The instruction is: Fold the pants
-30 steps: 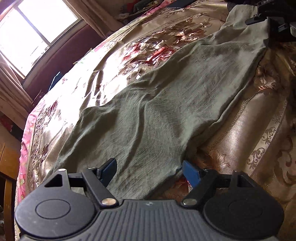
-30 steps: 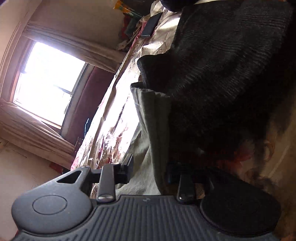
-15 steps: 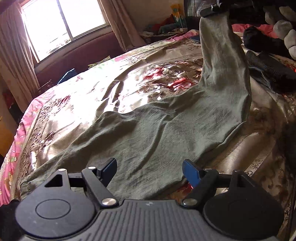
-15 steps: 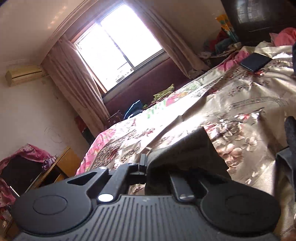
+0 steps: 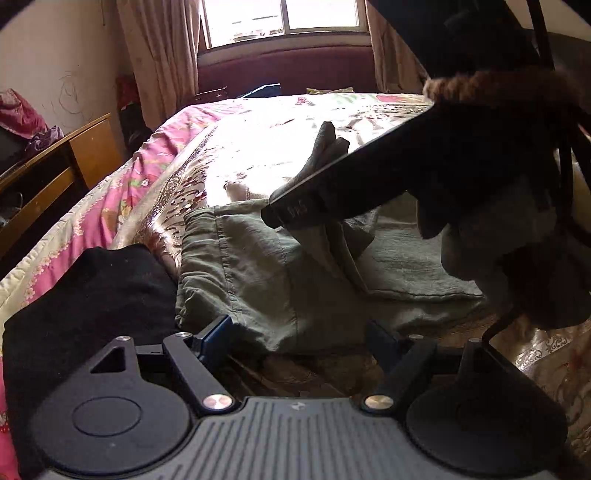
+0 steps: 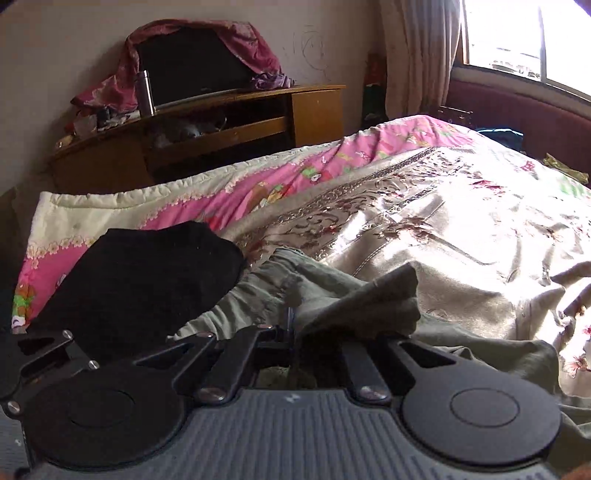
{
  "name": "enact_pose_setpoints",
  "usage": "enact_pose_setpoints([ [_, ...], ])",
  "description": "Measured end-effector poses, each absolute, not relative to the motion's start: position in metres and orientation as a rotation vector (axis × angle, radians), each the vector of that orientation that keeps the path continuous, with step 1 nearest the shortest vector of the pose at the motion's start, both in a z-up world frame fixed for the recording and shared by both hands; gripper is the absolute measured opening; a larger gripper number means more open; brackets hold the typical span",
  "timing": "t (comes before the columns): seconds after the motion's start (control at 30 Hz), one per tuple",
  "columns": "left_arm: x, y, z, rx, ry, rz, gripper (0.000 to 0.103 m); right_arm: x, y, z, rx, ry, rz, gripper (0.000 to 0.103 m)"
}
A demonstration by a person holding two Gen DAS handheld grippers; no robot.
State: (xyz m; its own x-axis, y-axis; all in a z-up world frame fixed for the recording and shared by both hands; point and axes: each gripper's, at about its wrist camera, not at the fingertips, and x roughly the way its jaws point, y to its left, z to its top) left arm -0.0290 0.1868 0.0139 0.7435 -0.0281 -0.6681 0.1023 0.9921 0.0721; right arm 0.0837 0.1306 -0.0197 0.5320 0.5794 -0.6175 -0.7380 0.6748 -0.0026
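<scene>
From my left wrist, the pants (image 5: 266,273) lie on the bed (image 5: 236,155), olive-green, soft and creased, with a stitched seam running down the near fold. One end is lifted off the heap and rises past a dark bar toward the light. That bar is my right claw (image 5: 295,212), crossing the view from the right; its tips are buried in the cloth, and the arm behind it is a dark, blurred mass that hides much of the bed's right side. My left claw (image 5: 299,339) stands wide apart with blue pads (image 5: 216,334) and grips nothing; the pants' near edge lies just beyond it. A black garment (image 5: 92,295), matte and woolly, sits to the left of the pants, touching them. The window (image 5: 280,18) is blown out white.

From my right wrist, my right claw (image 6: 293,332) is clamped tight on a bunched end of the pants (image 6: 369,302), having just closed on it; the cloth juts up from it as a stiff, folded flap. The rest of the pants trails away low, partly hidden behind the claw's body. The bedspread (image 6: 424,221) is shiny, gold with floral embroidery, over a pink quilt (image 6: 258,184). The black garment (image 6: 147,273) lies left. A wooden cabinet (image 6: 221,122) stands against the wall.
</scene>
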Motion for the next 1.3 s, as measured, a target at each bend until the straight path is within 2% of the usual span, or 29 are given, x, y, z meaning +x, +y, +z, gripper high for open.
enact_pose_setpoints([
  [0.13,-0.030,0.202,0.003,0.045,0.732,-0.073,0.091,0.076,0.135,-0.036,-0.341,0.681,0.777,0.008],
  [0.27,-0.030,0.209,-0.004,0.006,0.725,-0.092,0.091,0.089,0.126,-0.031,-0.274,0.706,0.720,0.010],
  [0.33,-0.033,0.210,-0.006,-0.002,0.717,-0.097,0.091,0.098,0.119,-0.027,-0.187,0.735,0.702,0.014],
  [0.47,-0.037,0.213,-0.007,-0.012,0.697,-0.108,0.091,0.117,0.100,-0.023,0.060,0.781,0.689,0.031],
  [0.5,-0.038,0.214,-0.007,-0.018,0.694,-0.110,0.091,0.123,0.094,-0.024,0.140,0.792,0.676,0.031],
  [0.53,-0.038,0.214,-0.007,-0.023,0.691,-0.111,0.091,0.130,0.087,-0.025,0.217,0.796,0.655,0.030],
  [0.6,-0.040,0.217,-0.007,-0.033,0.684,-0.114,0.091,0.139,0.072,-0.020,0.336,0.781,0.588,0.004],
  [0.7,-0.044,0.221,-0.005,-0.055,0.669,-0.112,0.091,0.145,0.035,0.006,0.438,0.656,0.434,0.004],
  [0.87,-0.046,0.226,-0.004,-0.079,0.654,-0.113,0.091,0.132,0.039,0.051,0.154,0.425,0.338,0.004],
  [0.93,-0.047,0.226,-0.004,-0.075,0.658,-0.112,0.091,0.124,0.071,0.052,0.007,0.415,0.435,0.004],
  [1.07,-0.051,0.224,-0.002,-0.063,0.666,-0.101,0.091,0.099,0.168,-0.003,-0.402,0.505,0.618,0.004],
  [1.2,-0.058,0.224,0.000,-0.066,0.673,-0.080,0.091,0.090,0.189,-0.048,-0.460,0.614,0.642,0.006],
  [1.3,-0.057,0.222,-0.001,-0.071,0.679,-0.074,0.091,0.074,0.188,-0.051,-0.482,0.577,0.668,0.009],
])
